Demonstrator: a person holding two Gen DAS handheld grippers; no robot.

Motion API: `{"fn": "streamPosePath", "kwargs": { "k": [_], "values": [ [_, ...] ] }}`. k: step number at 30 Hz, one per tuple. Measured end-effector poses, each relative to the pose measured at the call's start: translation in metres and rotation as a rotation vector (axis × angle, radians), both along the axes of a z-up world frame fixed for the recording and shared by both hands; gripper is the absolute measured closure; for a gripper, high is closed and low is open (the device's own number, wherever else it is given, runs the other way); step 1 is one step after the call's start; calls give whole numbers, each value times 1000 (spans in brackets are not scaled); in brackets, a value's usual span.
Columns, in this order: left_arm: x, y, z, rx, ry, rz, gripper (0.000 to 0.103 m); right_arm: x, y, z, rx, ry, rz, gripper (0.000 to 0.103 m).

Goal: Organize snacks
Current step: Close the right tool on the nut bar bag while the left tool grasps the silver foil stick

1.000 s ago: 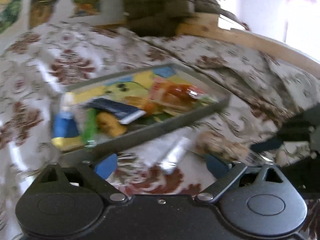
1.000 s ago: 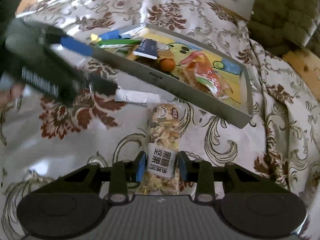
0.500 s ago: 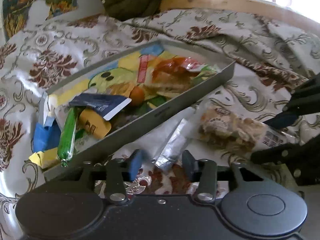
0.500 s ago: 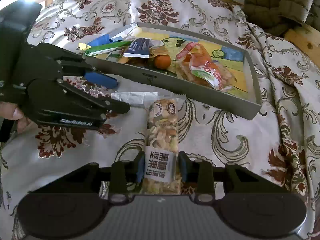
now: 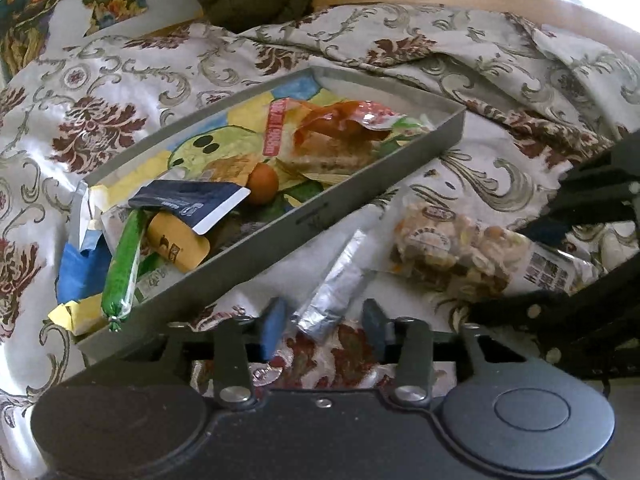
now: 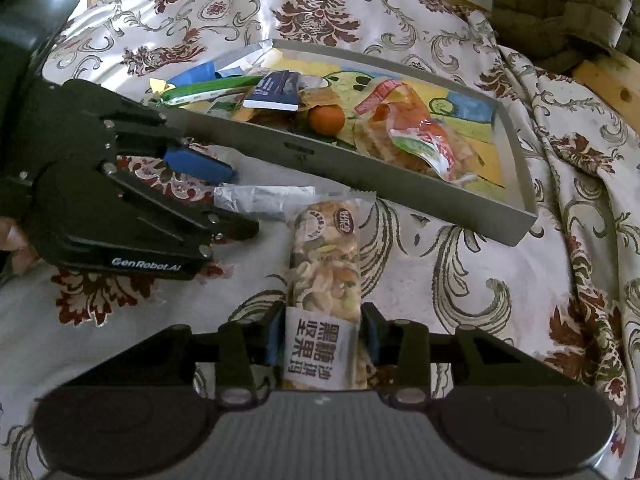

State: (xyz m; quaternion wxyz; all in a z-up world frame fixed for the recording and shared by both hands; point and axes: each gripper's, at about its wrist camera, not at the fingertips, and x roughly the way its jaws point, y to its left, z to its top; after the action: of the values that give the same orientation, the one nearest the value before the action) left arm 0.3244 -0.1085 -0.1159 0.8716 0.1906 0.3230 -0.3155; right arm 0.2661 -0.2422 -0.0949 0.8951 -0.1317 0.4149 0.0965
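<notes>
Left claw (image 5: 324,330) closing round silver foil sachet (image 5: 336,284), not yet pinching — centre it. Right claw (image 6: 320,338) easing open, nut bar (image 6: 326,276) between pads — drop into grey tray (image 6: 400,196).

Tray (image 6: 516,184) lies far on cloth (image 6: 500,280), snack packs in it. Near side of tray: foil stick (image 6: 264,196) at left, nut bar (image 6: 324,264) just right of it, ends touching.
</notes>
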Motion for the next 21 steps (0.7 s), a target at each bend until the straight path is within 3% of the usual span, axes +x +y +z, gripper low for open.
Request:
{"fn": "streamPosePath", "kwargs": {
  "k": [1, 11, 17, 21],
  "values": [
    [-1, 0, 0, 9, -6, 2, 72, 1, -1, 0, 1, 1, -2, 56],
    [-12, -1, 6, 33, -17, -50, 83, 2, -4, -1, 9, 3, -17, 50],
    [-18, -1, 9, -71, 60, -124, 85, 6, -7, -2, 24, 18, -27, 48],
    [-11, -2, -3, -139, 130, -100, 82, 7, -8, -3, 29, 19, -32, 48]
  ]
}}
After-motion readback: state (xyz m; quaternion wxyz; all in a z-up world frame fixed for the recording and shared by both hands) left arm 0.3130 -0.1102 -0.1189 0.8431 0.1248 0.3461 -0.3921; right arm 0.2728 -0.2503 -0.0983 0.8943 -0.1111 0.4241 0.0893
